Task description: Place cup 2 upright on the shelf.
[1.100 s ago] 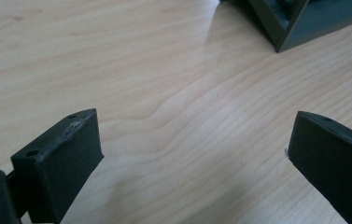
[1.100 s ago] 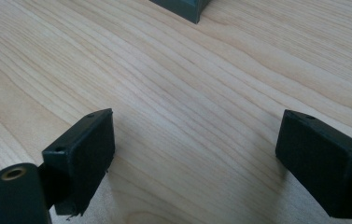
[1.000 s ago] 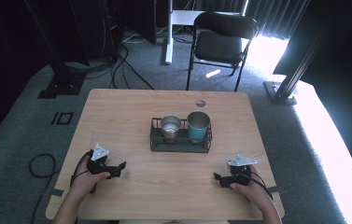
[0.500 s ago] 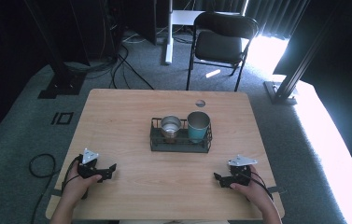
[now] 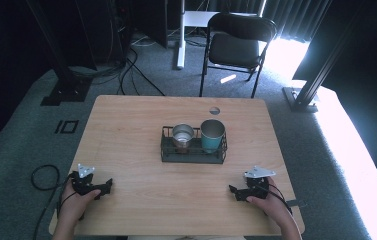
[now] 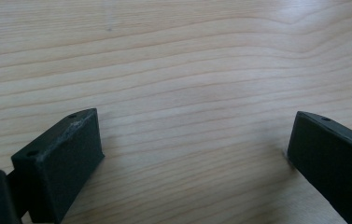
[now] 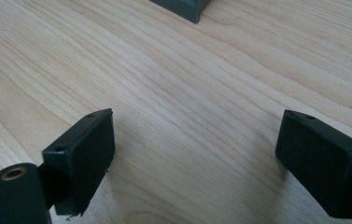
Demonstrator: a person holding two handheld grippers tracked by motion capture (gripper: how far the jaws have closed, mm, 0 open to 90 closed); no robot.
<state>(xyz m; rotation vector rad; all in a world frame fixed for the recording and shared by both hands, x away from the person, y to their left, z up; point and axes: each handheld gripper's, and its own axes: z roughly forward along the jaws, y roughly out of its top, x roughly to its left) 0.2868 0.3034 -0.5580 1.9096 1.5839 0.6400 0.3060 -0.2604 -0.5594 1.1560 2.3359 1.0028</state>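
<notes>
**On the desk, two grippers rest with fingers spread**

On the wooden desk [image 5: 136,130], a dark wire rack [image 5: 193,150] stands at the middle, well apart from both grippers. Inside it sit two cups side by side: a shiny metal cup [image 5: 182,135] on the left and a teal cup [image 5: 212,135] on the right, both upright.

Near the front left corner of the desk, the left gripper [image 5: 107,184] lies low on the wood, held by the person's left hand [image 5: 73,202], and points toward the middle of the desk. A black cable [image 5: 41,180] loops off the desk edge beside it. In the left gripper view its fingers [image 6: 61,158] are spread wide, with nothing but bare wood grain between them.

Near the front right corner, the right gripper [image 5: 232,190] rests the same way in the person's right hand [image 5: 271,205], pointing inward. In the right gripper view its fingers [image 7: 82,154] are also spread wide over bare wood, and a corner of the rack's base [image 7: 183,8] shows at the top edge, some way ahead.

Beyond the desk, a black folding chair [image 5: 238,42] stands on the grey carpet [image 5: 141,80].
</notes>
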